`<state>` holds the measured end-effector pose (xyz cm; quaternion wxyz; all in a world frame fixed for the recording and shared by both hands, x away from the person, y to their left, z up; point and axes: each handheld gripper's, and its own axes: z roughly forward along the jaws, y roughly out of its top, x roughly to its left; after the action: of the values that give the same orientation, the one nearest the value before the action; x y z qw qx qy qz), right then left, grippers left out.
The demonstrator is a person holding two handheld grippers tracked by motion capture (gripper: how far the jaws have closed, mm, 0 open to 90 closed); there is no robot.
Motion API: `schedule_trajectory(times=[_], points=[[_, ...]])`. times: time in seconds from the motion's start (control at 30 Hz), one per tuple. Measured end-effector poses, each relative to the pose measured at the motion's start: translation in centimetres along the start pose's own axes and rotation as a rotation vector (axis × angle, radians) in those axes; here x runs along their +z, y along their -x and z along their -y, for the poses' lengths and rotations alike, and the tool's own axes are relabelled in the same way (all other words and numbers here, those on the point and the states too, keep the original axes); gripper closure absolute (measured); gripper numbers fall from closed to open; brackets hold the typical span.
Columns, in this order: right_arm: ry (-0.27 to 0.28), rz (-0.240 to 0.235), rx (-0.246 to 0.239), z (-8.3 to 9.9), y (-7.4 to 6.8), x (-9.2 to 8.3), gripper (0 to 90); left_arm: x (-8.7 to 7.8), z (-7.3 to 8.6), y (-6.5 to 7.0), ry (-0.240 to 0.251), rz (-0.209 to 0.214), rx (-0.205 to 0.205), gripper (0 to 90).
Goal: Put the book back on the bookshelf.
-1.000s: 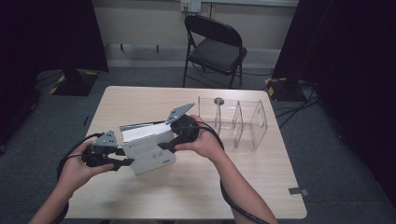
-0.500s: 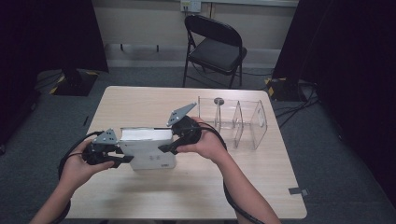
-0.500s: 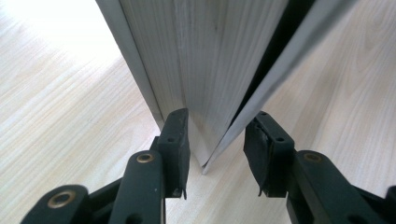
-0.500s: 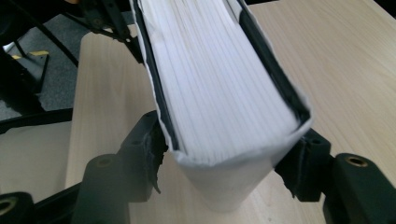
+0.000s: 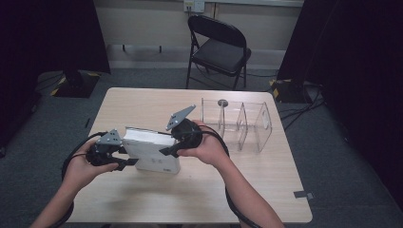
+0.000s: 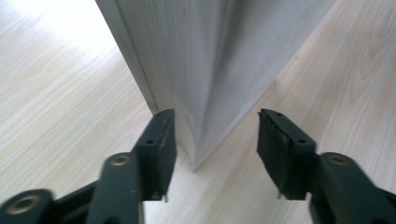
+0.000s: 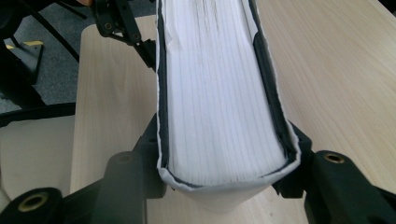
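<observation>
Flanking the book: clear organizer just beside, chair beyond.

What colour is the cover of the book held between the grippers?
White, seen best in the high view: book.

Bright tabletop, dark surround, blurred foregrounds
</observation>
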<state>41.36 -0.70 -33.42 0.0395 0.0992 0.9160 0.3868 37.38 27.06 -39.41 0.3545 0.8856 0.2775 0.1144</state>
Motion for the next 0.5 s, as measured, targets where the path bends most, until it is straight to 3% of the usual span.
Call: schedule_trajectory(times=[0.27, 0.5], points=[[-0.027, 0.030, 0.019, 0.3, 0.0, -0.7, 51.4, 1.0, 1.6, 0.1, 0.014, -0.002, -0.028, 28.4], [-0.043, 0.041, 0.040, 1.0, 0.2, -1.7, 51.5, 2.8, 2.7, 0.4, 0.012, 0.021, -0.032, 25.1]])
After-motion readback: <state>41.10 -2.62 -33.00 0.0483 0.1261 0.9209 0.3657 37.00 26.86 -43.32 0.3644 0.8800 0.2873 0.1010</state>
